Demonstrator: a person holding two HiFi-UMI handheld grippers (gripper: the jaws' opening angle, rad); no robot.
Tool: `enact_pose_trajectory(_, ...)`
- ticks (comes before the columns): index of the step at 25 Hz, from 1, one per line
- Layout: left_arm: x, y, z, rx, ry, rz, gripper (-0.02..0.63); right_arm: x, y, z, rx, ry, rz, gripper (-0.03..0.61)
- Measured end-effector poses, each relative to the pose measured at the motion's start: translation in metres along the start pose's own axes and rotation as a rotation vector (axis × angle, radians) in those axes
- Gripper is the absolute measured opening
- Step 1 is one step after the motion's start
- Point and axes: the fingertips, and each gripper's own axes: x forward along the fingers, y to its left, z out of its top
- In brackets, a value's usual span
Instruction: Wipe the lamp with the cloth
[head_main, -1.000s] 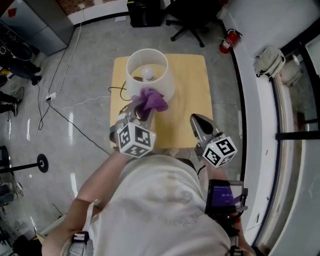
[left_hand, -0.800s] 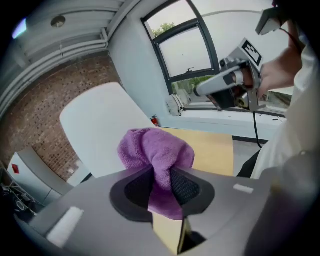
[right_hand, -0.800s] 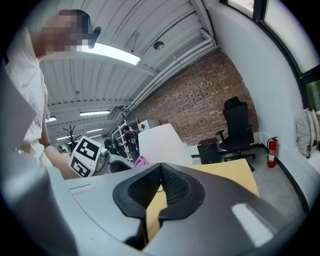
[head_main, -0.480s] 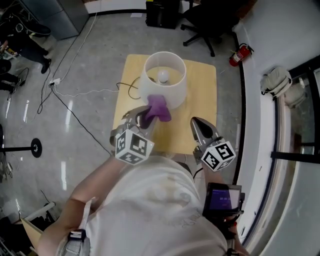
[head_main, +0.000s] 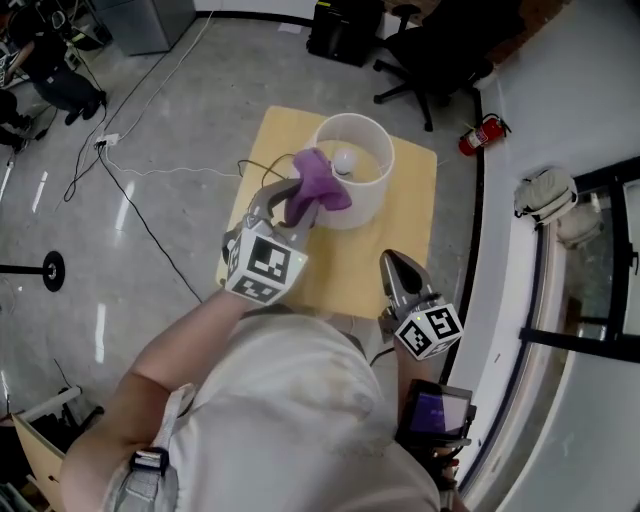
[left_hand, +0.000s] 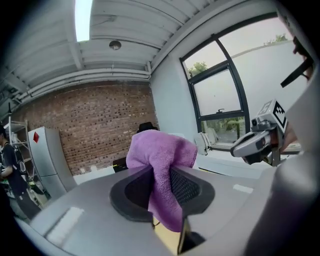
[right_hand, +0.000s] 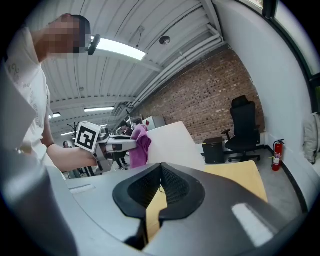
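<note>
At the left, the left claw (head_main: 290, 205) is pinching the purple cloth (head_main: 322, 180) between its part-closed jaws. A bunched wad is standing out past the tips and a tail is hanging below them. The wad is sitting at the near-left rim of the lamp (head_main: 375, 205); the head view is not settling whether it is touching the shade.

The lamp is standing upright toward the far side of the wooden counter (head_main: 400, 250), with its long axis vertical and its open top and bulb facing up. From the left claw, the shade is lying just beyond and to the right, so a wipe would probably be running rightward along the rim or down the wall.

At the right, the right claw (head_main: 388, 260) is hovering over the near edge of the counter with its jaws together on nothing. It is well apart from the lamp, so the left hand is the nearer one.
</note>
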Motion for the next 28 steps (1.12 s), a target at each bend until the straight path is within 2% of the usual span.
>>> enact_pose_trajectory(4,0.005,-0.009,-0.044,-0.027,0.085,-0.03,0.092,0.002,0.001,-0.006,0.002,0.017,-0.012,0.014)
enact_pose_trajectory(10,0.018,-0.023,-0.112,-0.118,0.246,-0.118,0.092,0.013,0.006,-0.008,0.002,0.023,0.003,0.014)
enact_pose_trajectory(15,0.016,-0.001,-0.131,-0.178,0.294,-0.079,0.094,0.022,0.011,-0.002,-0.025,0.042,0.023,0.014)
enact_pose_trajectory(18,0.003,0.027,-0.098,-0.202,0.209,-0.037,0.094,0.025,0.01,0.001,-0.03,0.037,0.029,0.014)
enact_pose_trajectory(21,-0.005,0.054,-0.042,-0.229,0.049,-0.029,0.094,0.027,0.007,0.001,-0.026,0.035,0.032,0.014)
enact_pose_trajectory(23,-0.006,0.065,-0.007,-0.254,-0.064,-0.06,0.094,0.028,0.006,-0.001,-0.021,0.033,0.035,0.014)
enact_pose_trajectory(25,-0.002,0.067,0.019,-0.271,-0.149,-0.126,0.094,0.027,0.005,-0.001,-0.016,0.028,0.033,0.014)
enact_pose_trajectory(28,0.012,0.066,0.024,-0.298,-0.169,-0.207,0.094,0.024,0.003,0.001,-0.012,0.02,0.025,0.014)
